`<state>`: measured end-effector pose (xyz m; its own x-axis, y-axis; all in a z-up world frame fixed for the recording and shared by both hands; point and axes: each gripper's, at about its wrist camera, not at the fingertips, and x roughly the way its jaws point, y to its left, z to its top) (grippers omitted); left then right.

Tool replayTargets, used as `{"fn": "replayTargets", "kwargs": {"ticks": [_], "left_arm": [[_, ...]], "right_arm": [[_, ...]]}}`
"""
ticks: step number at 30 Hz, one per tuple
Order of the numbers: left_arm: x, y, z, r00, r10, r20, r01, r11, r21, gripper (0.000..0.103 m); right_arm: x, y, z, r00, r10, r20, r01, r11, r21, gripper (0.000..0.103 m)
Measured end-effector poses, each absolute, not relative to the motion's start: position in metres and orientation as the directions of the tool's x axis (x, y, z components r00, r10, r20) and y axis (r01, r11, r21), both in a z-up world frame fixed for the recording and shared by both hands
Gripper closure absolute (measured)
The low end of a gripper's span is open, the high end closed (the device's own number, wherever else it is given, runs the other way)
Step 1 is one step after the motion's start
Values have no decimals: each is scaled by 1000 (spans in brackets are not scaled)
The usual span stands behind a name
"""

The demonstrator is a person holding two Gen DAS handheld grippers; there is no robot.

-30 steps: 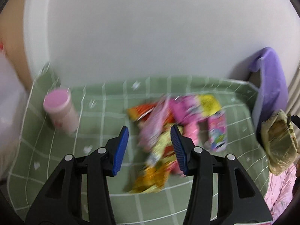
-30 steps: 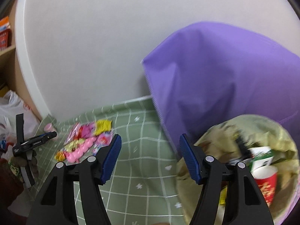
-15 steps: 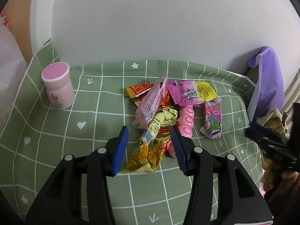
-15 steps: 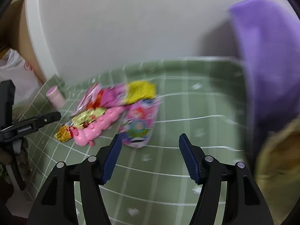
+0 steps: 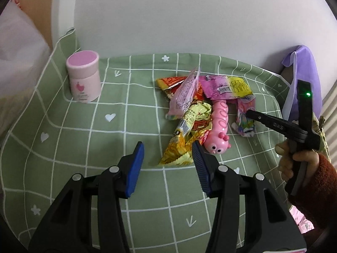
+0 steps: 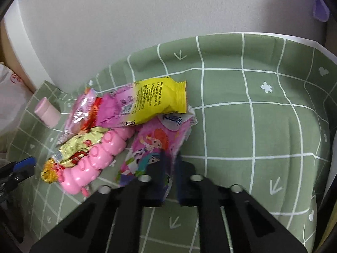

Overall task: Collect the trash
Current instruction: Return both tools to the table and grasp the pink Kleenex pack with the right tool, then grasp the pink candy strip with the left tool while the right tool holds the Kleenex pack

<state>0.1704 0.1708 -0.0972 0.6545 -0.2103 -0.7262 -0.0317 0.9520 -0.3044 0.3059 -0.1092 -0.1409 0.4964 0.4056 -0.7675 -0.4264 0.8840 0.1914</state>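
A heap of snack wrappers lies on the green checked cloth (image 5: 84, 130): a yellow-orange wrapper (image 5: 183, 139), a pink and yellow wrapper (image 6: 147, 103), a pink cartoon tissue pack (image 6: 153, 147) and a pink caterpillar toy (image 5: 219, 130). My left gripper (image 5: 167, 164) is open and empty, just in front of the yellow-orange wrapper. My right gripper (image 6: 170, 168) has its jaws closed onto the near edge of the tissue pack; it also shows in the left wrist view (image 5: 252, 115), touching the pack (image 5: 242, 120).
A pink lidded jar (image 5: 84, 77) stands at the back left of the cloth. A purple bag (image 5: 303, 73) with a crumpled liner stands at the right edge. A white wall runs along the back. A white plastic bag (image 6: 12, 105) sits off the left edge.
My right gripper has swung from the purple bag to the heap and closed on the tissue pack. My left gripper has moved closer to the wrappers, still open.
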Motion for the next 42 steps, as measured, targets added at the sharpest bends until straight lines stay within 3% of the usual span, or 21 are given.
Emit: {"fn": "replayTargets", "kwargs": {"ticks": [12,19,20,25,32,42], "left_arm": [[232,158,-84,679,-264,-685,48,947,-317,58],[296,144,-87,618,-224,-754,54,969,-243,58],[301,143,-89,608,-220,-763,50,970,-240,60],[313,138,-89,565,-243,-789,35,962,-272,88],[286,124,-59,630,-229,-742,68,968,-241,96],[245,122,-12,720,-254,-646,107,960,-258,96]], "right_arm": [[247,-174,-109,518,380,-766,-373,907,198,99],[222,-197,-104,519,370,-770,-356,913,199,99],[219,-198,-103,521,367,-771,-362,913,190,99],[211,-206,-101,524,365,-770,-350,916,196,99],[207,-213,-101,532,377,-759,-344,915,213,99],[197,-211,-77,577,387,-720,-373,908,189,99]]}}
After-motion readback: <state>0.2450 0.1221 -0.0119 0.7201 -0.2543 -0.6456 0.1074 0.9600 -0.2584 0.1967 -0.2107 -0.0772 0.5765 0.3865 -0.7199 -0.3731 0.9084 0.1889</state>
